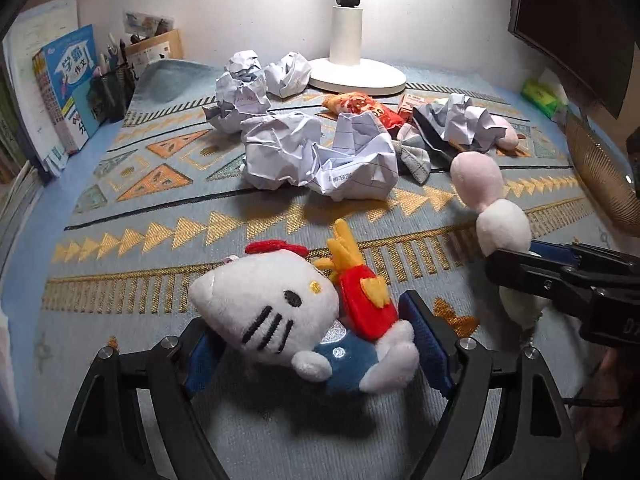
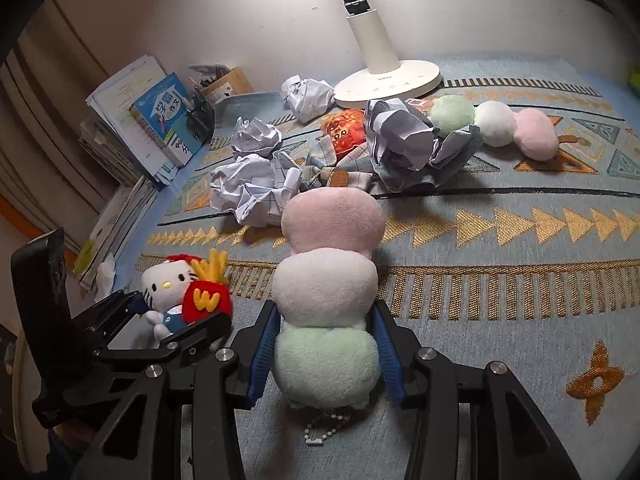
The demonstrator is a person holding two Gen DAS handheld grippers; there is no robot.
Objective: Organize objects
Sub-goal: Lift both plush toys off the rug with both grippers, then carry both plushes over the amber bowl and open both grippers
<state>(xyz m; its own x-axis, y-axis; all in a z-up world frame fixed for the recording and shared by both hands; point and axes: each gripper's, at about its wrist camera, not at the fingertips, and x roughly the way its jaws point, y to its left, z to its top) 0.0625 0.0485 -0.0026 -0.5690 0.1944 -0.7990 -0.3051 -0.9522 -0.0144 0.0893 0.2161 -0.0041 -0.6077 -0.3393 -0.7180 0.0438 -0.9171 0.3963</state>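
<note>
My left gripper (image 1: 316, 344) is shut on a Hello Kitty plush (image 1: 276, 312) with a red fries pouch; it also shows in the right wrist view (image 2: 176, 292). My right gripper (image 2: 326, 344) is shut on a three-ball dango plush (image 2: 328, 292), pink, white and green, with a bead chain hanging at its base. That plush and the right gripper (image 1: 560, 276) show at the right of the left wrist view. A second dango plush (image 2: 496, 124) lies at the back right. Crumpled paper balls (image 1: 316, 152) lie mid-table.
A white lamp base (image 1: 356, 74) stands at the back. An orange snack packet (image 2: 346, 132) and a plaid bow (image 1: 412, 158) lie among the papers. Books (image 1: 68, 84) and a pen holder (image 1: 116, 80) line the left. A patterned mat (image 2: 520, 264) covers the table.
</note>
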